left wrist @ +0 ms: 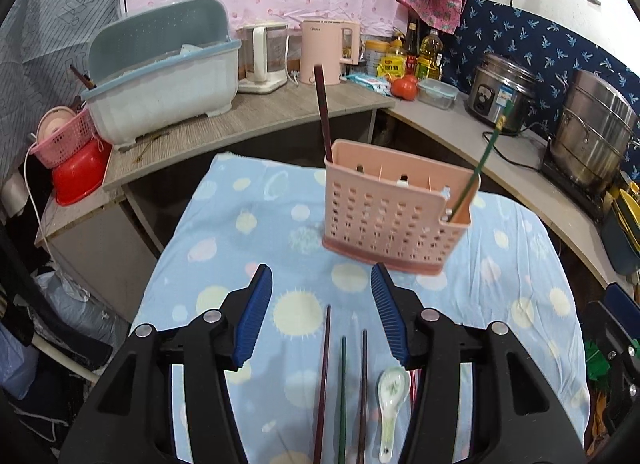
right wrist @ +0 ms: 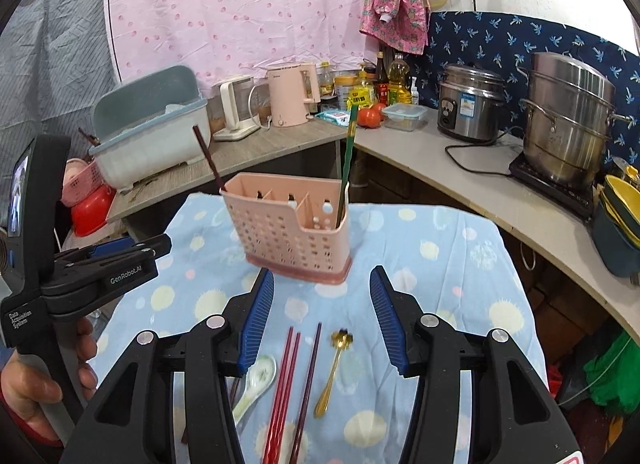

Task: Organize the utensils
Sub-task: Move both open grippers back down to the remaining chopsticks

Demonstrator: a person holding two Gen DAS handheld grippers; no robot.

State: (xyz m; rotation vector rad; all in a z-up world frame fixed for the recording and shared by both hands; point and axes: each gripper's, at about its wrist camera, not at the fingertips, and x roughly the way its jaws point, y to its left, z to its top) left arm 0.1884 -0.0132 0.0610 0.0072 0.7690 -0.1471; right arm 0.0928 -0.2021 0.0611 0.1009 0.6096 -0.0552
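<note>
A pink perforated utensil holder (left wrist: 394, 210) (right wrist: 288, 230) stands on the blue spotted cloth. A dark brown chopstick (left wrist: 323, 116) (right wrist: 208, 162) stands in its left end and a green chopstick (left wrist: 478, 166) (right wrist: 347, 162) in its right end. My left gripper (left wrist: 322, 296) is open and empty above two dark chopsticks (left wrist: 322, 380), a green chopstick (left wrist: 343, 396) and a white ceramic spoon (left wrist: 392, 400). My right gripper (right wrist: 322, 300) is open and empty above a red chopstick pair (right wrist: 282, 392), a dark chopstick (right wrist: 308, 384), a gold spoon (right wrist: 332, 372) and the white spoon (right wrist: 256, 382).
The left gripper's body (right wrist: 80, 272) shows at the left of the right wrist view. A counter behind holds a blue dish rack (left wrist: 160, 76), kettles (left wrist: 326, 50), bottles, a rice cooker (right wrist: 472, 104) and a steel steamer pot (right wrist: 568, 120). Bowls (right wrist: 618, 224) sit at right.
</note>
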